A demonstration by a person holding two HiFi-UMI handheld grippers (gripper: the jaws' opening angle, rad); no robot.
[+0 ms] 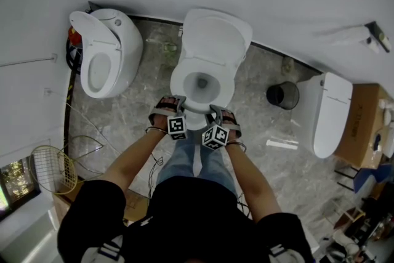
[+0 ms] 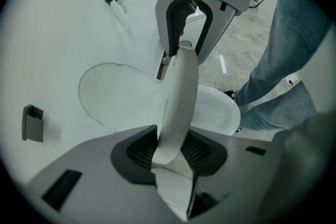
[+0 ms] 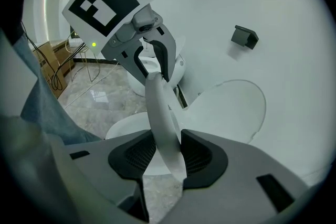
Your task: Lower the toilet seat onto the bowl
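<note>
The toilet seat is pinched at its front edge by both claws. The left claw is closed on the seat's rim, its dark ribbed pads pressing the white plastic from both sides. The right claw is clamped on the same rim just beside it, nearer the person's right. Seen from the head view, the seat lies low over the bowl as an almost flat ring; whether it touches the bowl's rim I cannot tell. The lid stands up against the white wall behind. The person stands at the front of the toilet on the grey stone floor. A second toilet sits to the left, and a small black bin to the right.
</note>
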